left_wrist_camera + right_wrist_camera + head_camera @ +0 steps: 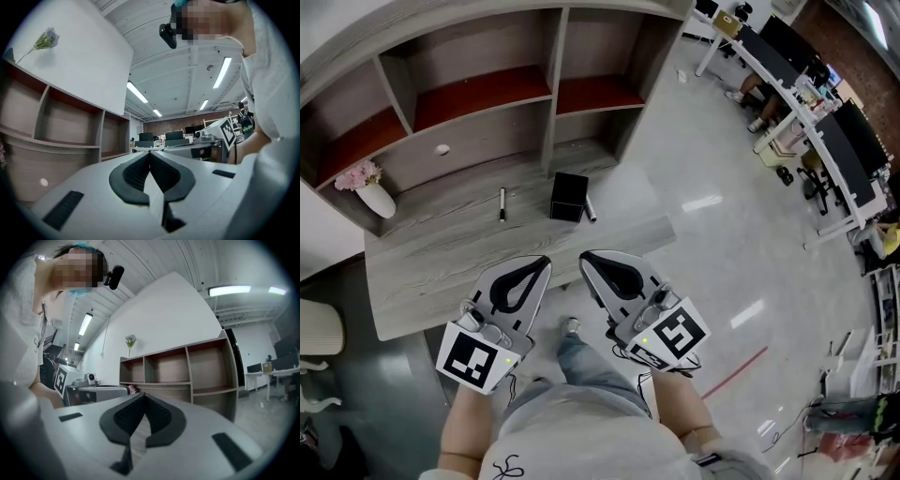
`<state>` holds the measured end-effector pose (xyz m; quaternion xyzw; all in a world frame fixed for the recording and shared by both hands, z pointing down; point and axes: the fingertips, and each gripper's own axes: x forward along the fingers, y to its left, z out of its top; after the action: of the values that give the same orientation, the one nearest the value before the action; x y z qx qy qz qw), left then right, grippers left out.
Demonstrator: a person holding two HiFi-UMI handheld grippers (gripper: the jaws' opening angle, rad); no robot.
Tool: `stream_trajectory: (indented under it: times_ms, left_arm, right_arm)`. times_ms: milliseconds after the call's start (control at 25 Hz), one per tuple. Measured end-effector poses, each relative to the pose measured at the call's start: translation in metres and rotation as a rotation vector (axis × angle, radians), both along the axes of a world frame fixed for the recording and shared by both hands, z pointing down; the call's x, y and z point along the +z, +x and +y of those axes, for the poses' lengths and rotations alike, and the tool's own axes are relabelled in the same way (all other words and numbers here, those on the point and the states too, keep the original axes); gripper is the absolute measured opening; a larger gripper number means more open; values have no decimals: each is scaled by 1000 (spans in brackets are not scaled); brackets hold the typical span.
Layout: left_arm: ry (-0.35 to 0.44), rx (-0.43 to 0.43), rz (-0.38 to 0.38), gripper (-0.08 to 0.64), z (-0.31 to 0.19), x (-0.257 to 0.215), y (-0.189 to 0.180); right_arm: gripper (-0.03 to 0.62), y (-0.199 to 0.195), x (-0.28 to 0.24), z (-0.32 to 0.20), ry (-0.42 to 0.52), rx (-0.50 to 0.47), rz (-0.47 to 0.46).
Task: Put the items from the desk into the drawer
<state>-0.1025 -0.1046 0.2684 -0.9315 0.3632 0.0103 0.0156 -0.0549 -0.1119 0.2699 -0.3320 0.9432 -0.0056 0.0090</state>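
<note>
On the grey wooden desk (pixel 441 267) lie a black pen (pixel 502 204), a black cube-shaped box (pixel 569 197) and a second pen (pixel 590 208) to the right of the box. A small white object (pixel 442 149) rests on the ledge behind them. My left gripper (pixel 546 262) and right gripper (pixel 585 255) hover side by side over the desk's near edge, well short of the items. Both are shut with nothing between the pads (pixel 136 171) (pixel 159 416). The left gripper (pixel 150 152) and right gripper (pixel 143 394) point toward the shelves. No drawer shows in any view.
A wooden shelf unit (pixel 553 89) with open compartments rises behind the desk. A white vase of pink flowers (pixel 373 194) stands at the desk's far left. A white chair (pixel 319 328) sits left of the desk. Office desks with monitors (pixel 825 122) line the far right.
</note>
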Motion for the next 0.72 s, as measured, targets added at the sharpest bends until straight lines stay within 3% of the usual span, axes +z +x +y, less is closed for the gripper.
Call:
stream_trajectory:
  times_ms: [720]
  left_arm:
    - [-15, -85, -24, 11, -89, 20, 45]
  right_arm:
    - [9, 61, 64, -123, -101, -30, 58]
